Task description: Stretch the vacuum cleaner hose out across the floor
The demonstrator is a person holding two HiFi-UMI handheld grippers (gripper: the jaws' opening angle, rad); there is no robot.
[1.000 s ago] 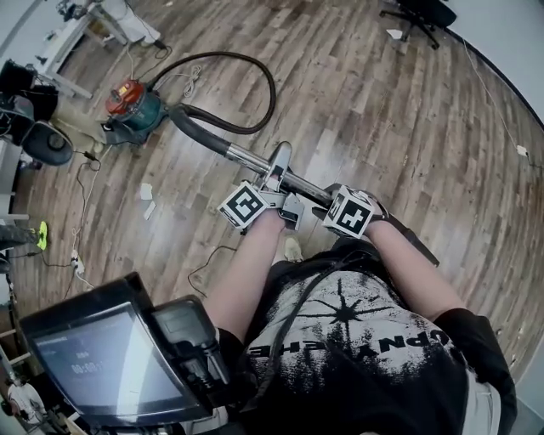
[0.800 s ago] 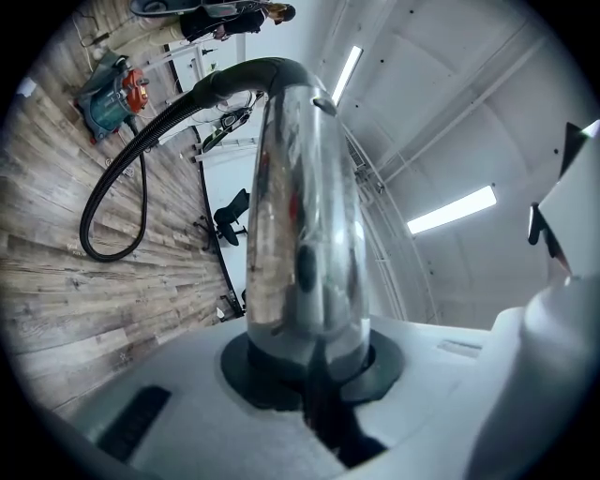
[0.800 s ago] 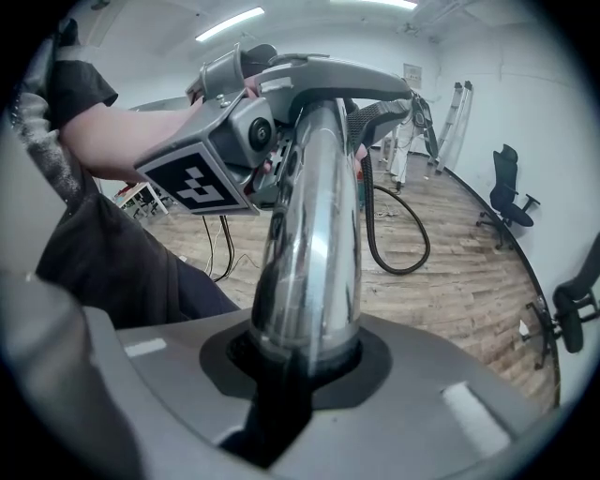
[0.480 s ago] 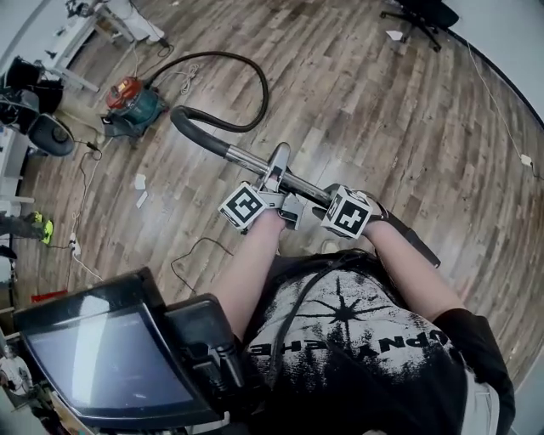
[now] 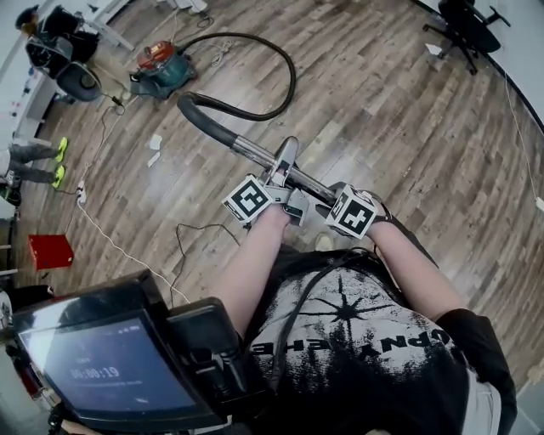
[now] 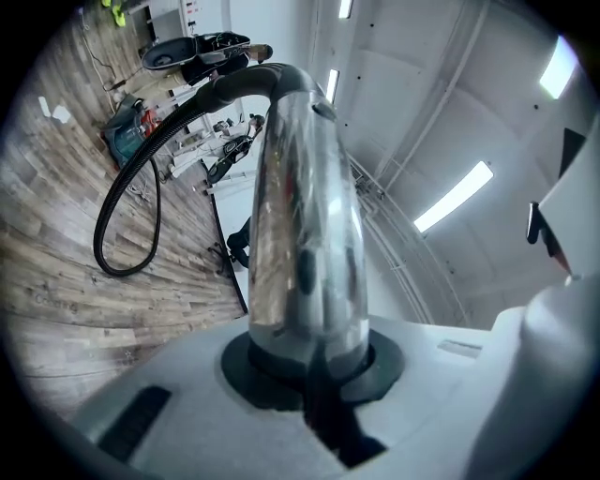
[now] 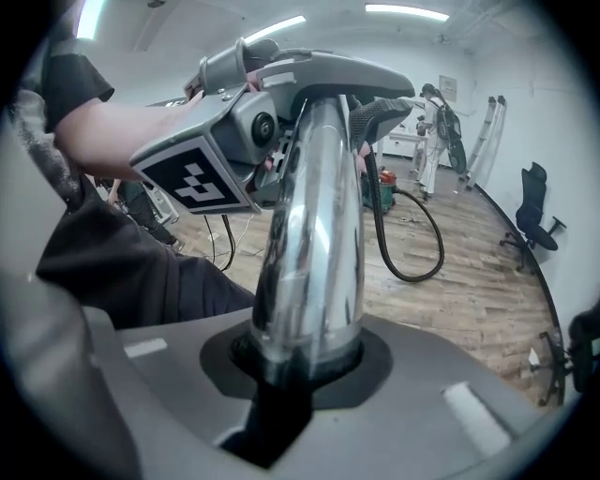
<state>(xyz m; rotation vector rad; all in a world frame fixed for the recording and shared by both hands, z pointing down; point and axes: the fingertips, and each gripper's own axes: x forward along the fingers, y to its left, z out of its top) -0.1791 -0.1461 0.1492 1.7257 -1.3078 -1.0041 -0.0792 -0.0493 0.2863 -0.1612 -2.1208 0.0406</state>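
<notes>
Both tools clamp the chrome wand (image 5: 252,154), and the black hose (image 5: 293,81) trails off over the floor (image 5: 391,119).
Nearest the person, the right tool (image 7: 292,370) has its jaws closed round the wand. Just beyond it along the same tube, the left tool (image 6: 309,375) grips it the same way. Past the left tool the wand bends into the hose, which curls in one loop on the wooden floor and ends at the vacuum cleaner (image 5: 161,66), well away from both tools.

Bare wood floor (image 5: 399,127) lies open toward the office chair (image 5: 469,22); the looped hose (image 5: 202,117), vacuum cleaner (image 5: 161,70) and loose cables (image 5: 119,241) clutter the other side.
</notes>
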